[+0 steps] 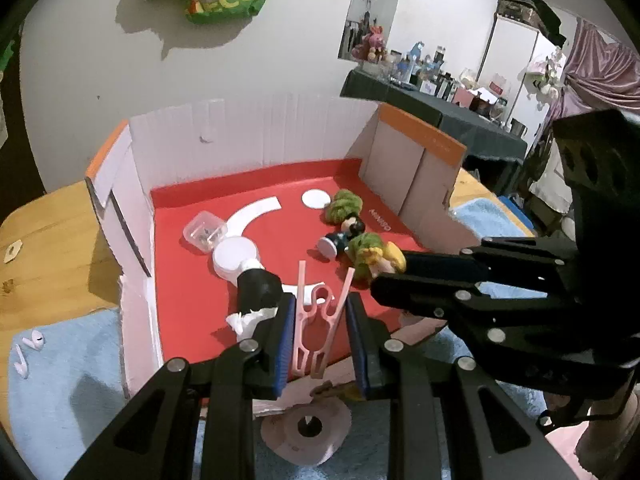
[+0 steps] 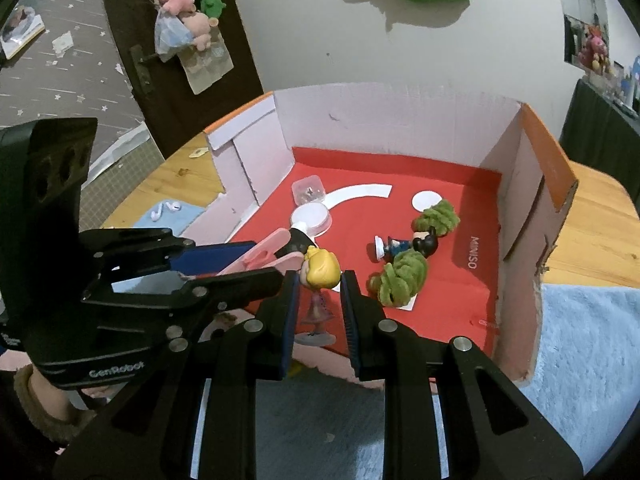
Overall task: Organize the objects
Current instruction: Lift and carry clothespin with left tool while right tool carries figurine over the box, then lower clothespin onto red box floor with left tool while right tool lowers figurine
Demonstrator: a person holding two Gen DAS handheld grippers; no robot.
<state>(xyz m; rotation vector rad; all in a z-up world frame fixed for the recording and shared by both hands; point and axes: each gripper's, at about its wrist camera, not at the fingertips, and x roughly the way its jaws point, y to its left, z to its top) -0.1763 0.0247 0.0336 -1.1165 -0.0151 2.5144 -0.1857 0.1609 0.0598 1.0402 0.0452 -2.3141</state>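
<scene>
- The left gripper [image 1: 320, 332] has its jaws clamped on a pink plastic clip [image 1: 316, 320], whose long axis runs forward along the fingers, prongs toward the box.
- The right gripper [image 2: 319, 312] has its jaws clamped on a blonde figurine [image 2: 320, 276], head forward, base toward the camera.
- Both loads hang above the near edge of the red-floored cardboard box [image 2: 440, 280] on the wooden desk [image 1: 52, 240].
- The box floor lies ahead of and below both jaws, so each release looks a short reach forward and down.
- The two grippers sit side by side, about equally near the box; open floor lies between the white-based figurine [image 1: 248, 268] and the green plush toy [image 2: 400, 280].
</scene>
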